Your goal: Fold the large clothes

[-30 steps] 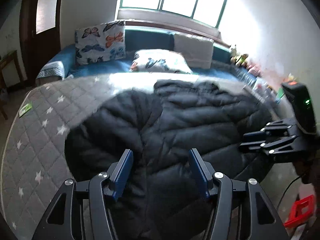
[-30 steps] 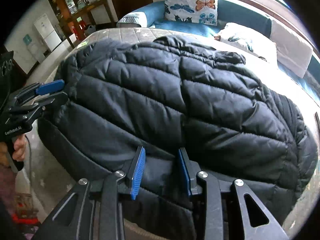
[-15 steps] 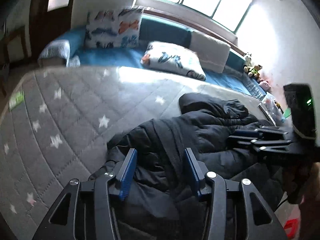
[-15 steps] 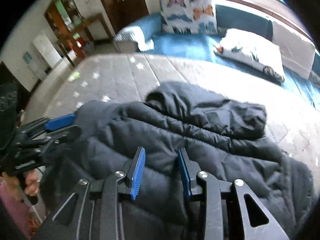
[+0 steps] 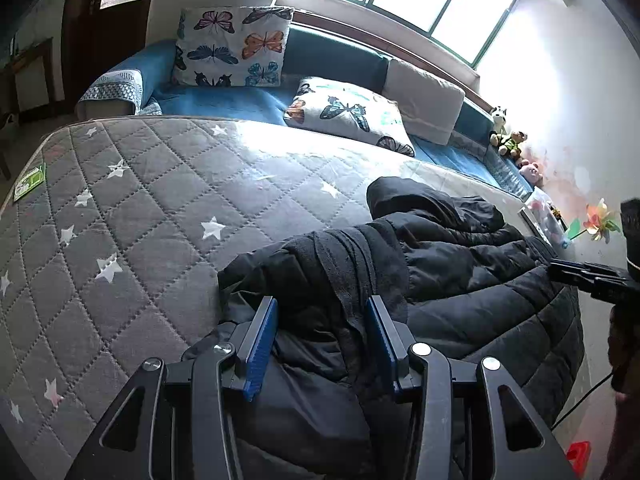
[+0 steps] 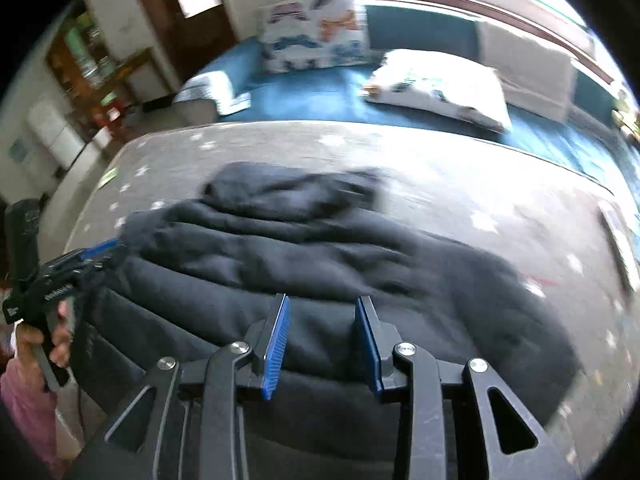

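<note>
A large black puffer jacket lies bunched along the near edge of a grey quilted star-pattern mattress; its hem hangs over the edge. It also shows in the right wrist view, blurred. My left gripper has its jaws apart around a thick fold of the jacket's left end. My right gripper has its jaws apart with jacket fabric between the blue pads. Each gripper shows at the edge of the other's view, the right one and the left one, both at the jacket's ends.
Butterfly pillows and a white cushion sit on a blue daybed behind the mattress. Stuffed toys line the right wall. A dark door and furniture stand at the left. A red object lies on the floor.
The jacket, spread wide and high a second ago, has dropped and gathered onto the mattress's near edge. Both grippers have come down and back with it; much more mattress shows.
</note>
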Action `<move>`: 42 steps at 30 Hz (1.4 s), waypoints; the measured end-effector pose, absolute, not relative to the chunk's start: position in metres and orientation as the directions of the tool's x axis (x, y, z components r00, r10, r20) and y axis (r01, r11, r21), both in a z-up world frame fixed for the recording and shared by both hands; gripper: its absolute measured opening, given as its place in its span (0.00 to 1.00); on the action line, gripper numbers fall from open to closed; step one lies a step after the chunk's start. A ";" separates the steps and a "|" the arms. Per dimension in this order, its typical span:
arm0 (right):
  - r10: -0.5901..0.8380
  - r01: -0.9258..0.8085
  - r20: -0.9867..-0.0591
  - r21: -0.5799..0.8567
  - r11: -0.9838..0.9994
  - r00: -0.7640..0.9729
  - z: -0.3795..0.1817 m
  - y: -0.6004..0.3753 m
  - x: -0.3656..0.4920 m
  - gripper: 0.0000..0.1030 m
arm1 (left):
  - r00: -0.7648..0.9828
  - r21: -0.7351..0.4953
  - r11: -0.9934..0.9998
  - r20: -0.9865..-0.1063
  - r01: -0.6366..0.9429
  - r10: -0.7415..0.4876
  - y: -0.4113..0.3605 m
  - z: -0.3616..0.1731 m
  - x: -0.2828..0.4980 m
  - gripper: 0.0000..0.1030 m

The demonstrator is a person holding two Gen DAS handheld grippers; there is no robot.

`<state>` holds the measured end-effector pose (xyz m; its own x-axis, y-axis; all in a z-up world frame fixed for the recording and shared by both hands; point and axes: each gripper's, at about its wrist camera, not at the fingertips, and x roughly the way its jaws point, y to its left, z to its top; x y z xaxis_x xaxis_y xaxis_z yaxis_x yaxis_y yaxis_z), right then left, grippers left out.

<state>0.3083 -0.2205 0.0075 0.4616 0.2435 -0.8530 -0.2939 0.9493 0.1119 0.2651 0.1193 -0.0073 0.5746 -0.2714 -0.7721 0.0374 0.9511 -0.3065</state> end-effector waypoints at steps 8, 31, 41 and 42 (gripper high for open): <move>0.245 -0.201 -0.868 0.173 0.964 0.432 -0.036 -0.274 0.312 0.33 | 0.574 -0.273 0.961 -0.782 0.035 -0.242 0.113 -0.008 0.264 0.48; 0.320 -0.284 -0.871 0.221 0.933 0.373 -0.023 -0.287 0.227 0.36 | 0.604 -0.297 0.952 -0.746 0.075 -0.280 0.114 0.022 0.156 0.48; 0.297 -0.298 -0.885 0.193 0.935 0.359 -0.038 -0.282 0.228 0.36 | 0.598 -0.324 0.945 -0.747 0.053 -0.289 0.120 0.005 0.158 0.48; 0.300 -0.300 -0.881 0.194 0.934 0.366 -0.033 -0.284 0.226 0.36 | 0.611 -0.345 0.937 -0.733 0.046 -0.300 0.124 0.011 0.154 0.48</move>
